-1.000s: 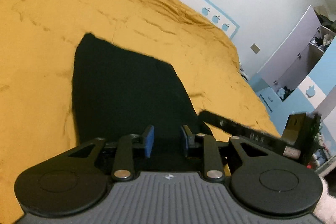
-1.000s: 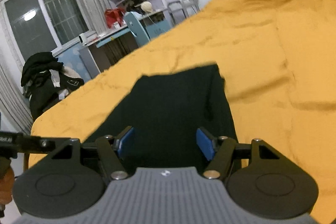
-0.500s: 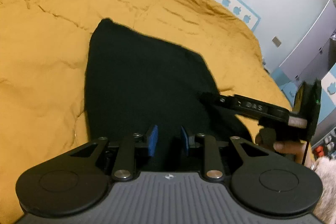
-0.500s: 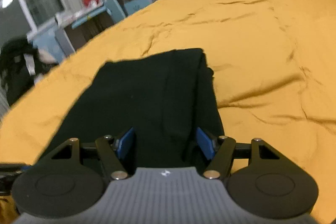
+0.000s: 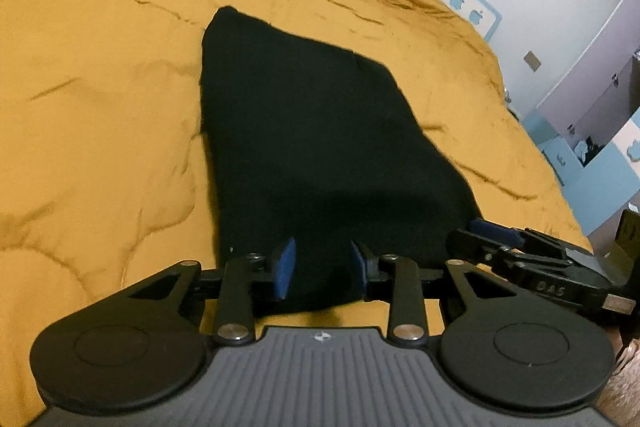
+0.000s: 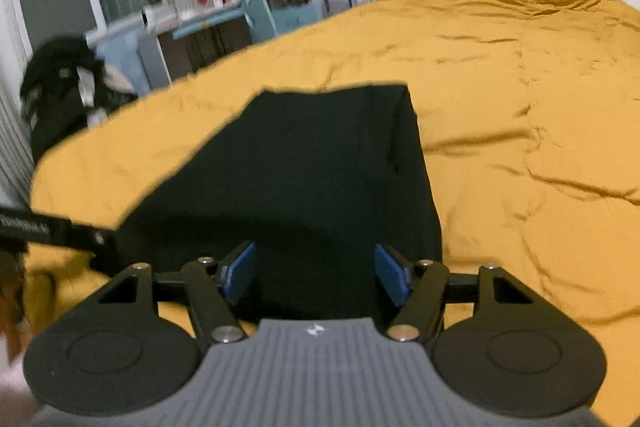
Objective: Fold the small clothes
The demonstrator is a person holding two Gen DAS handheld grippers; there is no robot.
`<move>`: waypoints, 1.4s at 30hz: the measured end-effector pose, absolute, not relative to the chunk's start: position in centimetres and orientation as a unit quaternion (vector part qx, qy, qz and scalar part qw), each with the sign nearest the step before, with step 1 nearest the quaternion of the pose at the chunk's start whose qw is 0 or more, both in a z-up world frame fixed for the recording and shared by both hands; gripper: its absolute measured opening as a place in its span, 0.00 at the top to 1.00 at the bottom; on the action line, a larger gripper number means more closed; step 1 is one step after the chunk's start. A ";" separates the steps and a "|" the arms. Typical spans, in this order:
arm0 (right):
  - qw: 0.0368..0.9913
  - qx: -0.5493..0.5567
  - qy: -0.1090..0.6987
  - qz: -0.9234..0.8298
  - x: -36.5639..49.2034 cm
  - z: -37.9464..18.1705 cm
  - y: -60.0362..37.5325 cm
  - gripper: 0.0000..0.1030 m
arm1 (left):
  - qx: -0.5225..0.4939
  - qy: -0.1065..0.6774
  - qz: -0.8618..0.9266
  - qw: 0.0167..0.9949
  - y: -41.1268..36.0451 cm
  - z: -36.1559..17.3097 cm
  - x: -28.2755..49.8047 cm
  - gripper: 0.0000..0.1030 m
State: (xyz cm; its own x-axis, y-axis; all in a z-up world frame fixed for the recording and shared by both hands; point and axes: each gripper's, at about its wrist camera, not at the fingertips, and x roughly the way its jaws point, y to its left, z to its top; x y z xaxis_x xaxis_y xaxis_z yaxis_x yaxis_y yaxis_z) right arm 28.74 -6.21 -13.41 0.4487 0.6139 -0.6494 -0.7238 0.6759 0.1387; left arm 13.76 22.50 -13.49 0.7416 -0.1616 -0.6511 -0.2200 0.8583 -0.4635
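A black garment (image 5: pixel 312 147) lies flat on the yellow-orange bed cover (image 5: pixel 100 107), narrowing toward the far end. My left gripper (image 5: pixel 320 267) is open over the garment's near edge, blue pads apart, holding nothing. In the right wrist view the same garment (image 6: pixel 304 171) lies ahead, with a lengthwise fold along its right side. My right gripper (image 6: pixel 316 275) is open wide over the near edge and empty. The right gripper also shows in the left wrist view (image 5: pixel 520 251), at the garment's near right corner. The left gripper shows at the left edge of the right wrist view (image 6: pixel 48 227).
The bed cover (image 6: pixel 520 107) spreads wide to all sides of the garment. A desk with shelves and a chair (image 6: pixel 256 11) stands beyond the bed. Dark clothes (image 6: pixel 60 75) hang at the left. White and blue cabinets (image 5: pixel 592 107) stand to the right.
Both grippers have moved back toward the garment's near edge. The left gripper's blue pads stand wider apart than half a second ago. The right gripper stayed open.
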 end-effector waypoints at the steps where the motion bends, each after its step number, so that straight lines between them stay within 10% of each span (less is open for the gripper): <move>1: 0.847 -0.083 0.348 0.393 28.6 -13.9 -6.3 0.40 | -0.266 0.358 0.016 0.895 22.5 -13.7 13.7 0.63; 16: 0.867 -0.081 0.344 0.352 26.5 -12.2 -6.0 0.36 | -0.223 0.363 0.036 0.904 19.8 -10.9 12.6 0.62; 29: 0.906 -0.117 0.323 0.246 16.8 -4.5 -5.6 0.21 | -0.176 0.323 0.131 0.921 15.8 -3.7 6.3 0.27; 42: 0.910 -0.098 0.336 0.223 13.0 -2.0 -5.9 0.21 | -0.166 0.357 0.154 0.906 14.3 -3.3 5.0 0.25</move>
